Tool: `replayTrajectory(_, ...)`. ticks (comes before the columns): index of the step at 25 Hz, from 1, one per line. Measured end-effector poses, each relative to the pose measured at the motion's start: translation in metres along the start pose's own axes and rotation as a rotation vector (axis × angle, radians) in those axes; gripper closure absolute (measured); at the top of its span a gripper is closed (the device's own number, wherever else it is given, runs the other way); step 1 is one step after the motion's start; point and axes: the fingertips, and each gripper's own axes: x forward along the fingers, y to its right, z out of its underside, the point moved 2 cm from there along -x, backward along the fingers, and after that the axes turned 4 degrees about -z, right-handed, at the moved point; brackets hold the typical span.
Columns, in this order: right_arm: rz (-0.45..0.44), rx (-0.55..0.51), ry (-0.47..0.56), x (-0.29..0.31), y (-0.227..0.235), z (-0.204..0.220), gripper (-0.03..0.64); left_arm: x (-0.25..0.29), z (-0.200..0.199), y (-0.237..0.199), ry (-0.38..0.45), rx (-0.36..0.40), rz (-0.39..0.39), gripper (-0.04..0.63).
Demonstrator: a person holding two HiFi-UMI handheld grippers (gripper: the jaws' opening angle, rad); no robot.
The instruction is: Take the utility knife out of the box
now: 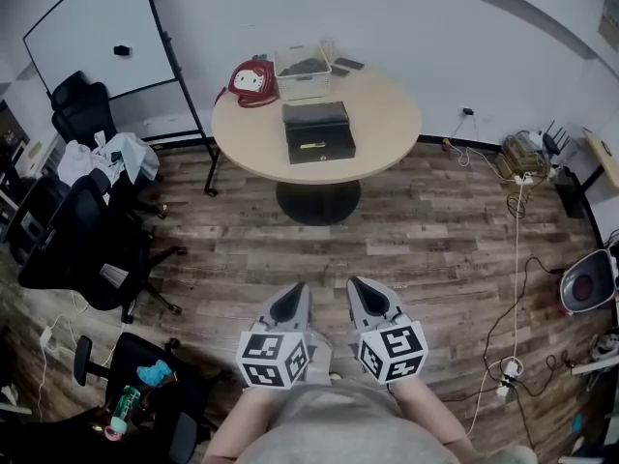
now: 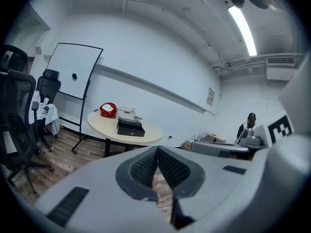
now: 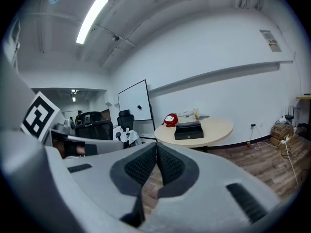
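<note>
Office meeting room: whiteboard point(image 1: 92, 27), round table point(image 1: 387, 124), swivel chairs point(image 1: 73, 235)

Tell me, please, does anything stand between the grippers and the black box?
Nothing visible: only wood floor separates the left gripper and right gripper from the black box, seemingly closed, on the round beige table.

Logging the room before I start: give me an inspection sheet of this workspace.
Surface: round table, top mostly bare.
Job's things: black box on the table, looks closed; utility knife not seen.
Clutter: red bag and white basket at the table's far edge.
Grippers: left gripper and right gripper both shut, empty, well short of the table.
Cables: cables trail over the floor at right.
Surroundings: office chairs and whiteboard at left.
</note>
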Motion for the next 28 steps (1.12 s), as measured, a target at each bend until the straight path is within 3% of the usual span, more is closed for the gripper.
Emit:
replayTrajectory(9, -0.013, -0.025, -0.030, 0.069, 0.029, -0.012, 0.617, 0.073, -0.025, -0.033, 0.008, -0.009, 0.011, 0.592)
replayTrajectory(28, -0.014, -0.050, -0.020, 0.258, 0.092, -0.094, 0.617, 0.234, -0.120, -0.131, 0.004, -0.016, 0.048, 0.592)
